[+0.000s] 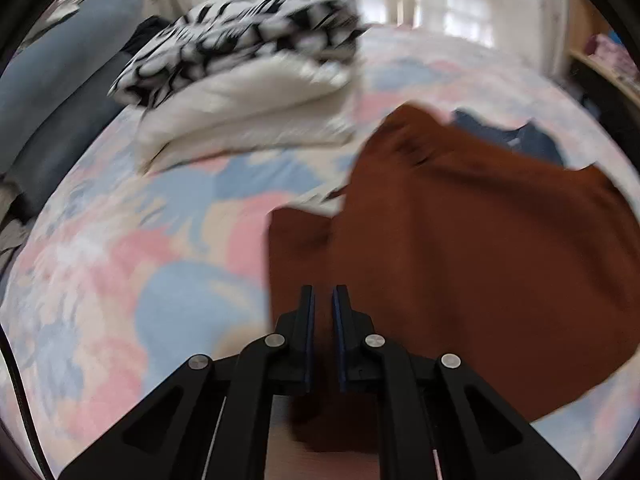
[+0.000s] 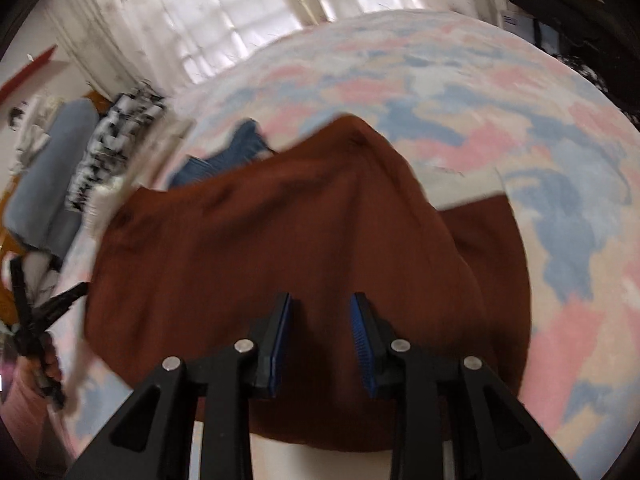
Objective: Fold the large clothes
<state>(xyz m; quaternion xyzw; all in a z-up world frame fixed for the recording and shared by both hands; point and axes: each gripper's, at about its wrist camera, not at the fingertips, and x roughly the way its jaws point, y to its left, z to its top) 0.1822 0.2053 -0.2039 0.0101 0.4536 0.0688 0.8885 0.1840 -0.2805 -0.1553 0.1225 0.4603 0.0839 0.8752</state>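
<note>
A large rust-brown garment (image 1: 472, 240) lies partly folded on the bed, with one flap sticking out to the left; it also fills the middle of the right wrist view (image 2: 280, 240). My left gripper (image 1: 323, 294) hangs over its left flap with jaws nearly closed and only a thin gap, nothing seen between them. My right gripper (image 2: 320, 300) hovers over the garment's near edge with jaws apart and empty. The left gripper also shows blurred at the left edge of the right wrist view (image 2: 40, 316). Both views are motion-blurred.
The bed has a pink, blue and cream patterned cover (image 1: 120, 280). A stack of folded clothes, black-and-white on white (image 1: 248, 80), sits at the back left. A blue garment (image 1: 516, 140) lies behind the brown one. Blue-grey pillows (image 1: 60, 100) are at far left. Curtained windows stand behind.
</note>
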